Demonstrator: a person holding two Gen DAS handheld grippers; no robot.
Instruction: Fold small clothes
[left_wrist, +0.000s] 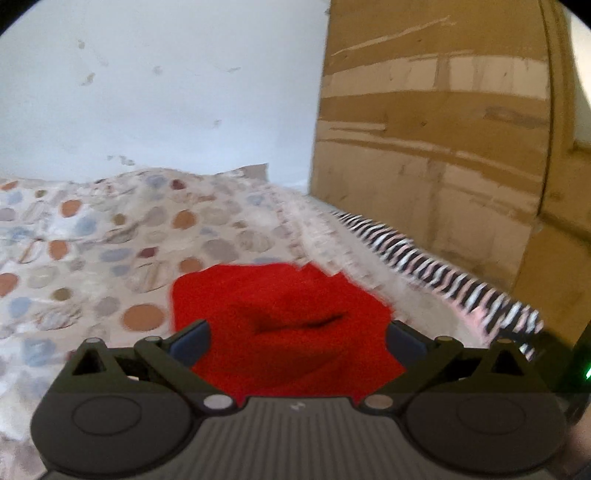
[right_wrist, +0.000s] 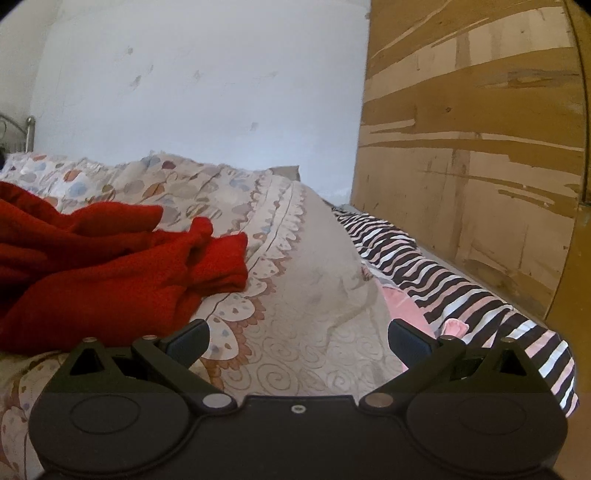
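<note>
1. Low in the left wrist view: left gripper (left_wrist: 297, 338) spread wide, released, nothing pinched; red garment (left_wrist: 284, 317) lying between and beyond the two blue pads (left_wrist: 192, 345), no pad pressing on it.
2. Across the left and middle of that view: spotted bedcover (left_wrist: 110, 240) under the red garment, blurred.
3. Along the right side: striped cloth (left_wrist: 436, 266) running diagonally at the bedcover's edge, below a tall brown cardboard panel (left_wrist: 436, 110); white wall (left_wrist: 166, 92) behind.
4. Low in the right wrist view: right gripper (right_wrist: 297, 338) likewise spread wide and empty, only bedcover (right_wrist: 314, 295) between its fingers.
5. At the left of that view: red garment (right_wrist: 110, 266) bunched in folds on the bedcover, apart from the left pad (right_wrist: 190, 341).
6. At the right: black, white and pink striped cloth (right_wrist: 443, 280) beside the cardboard panel (right_wrist: 472, 129).
</note>
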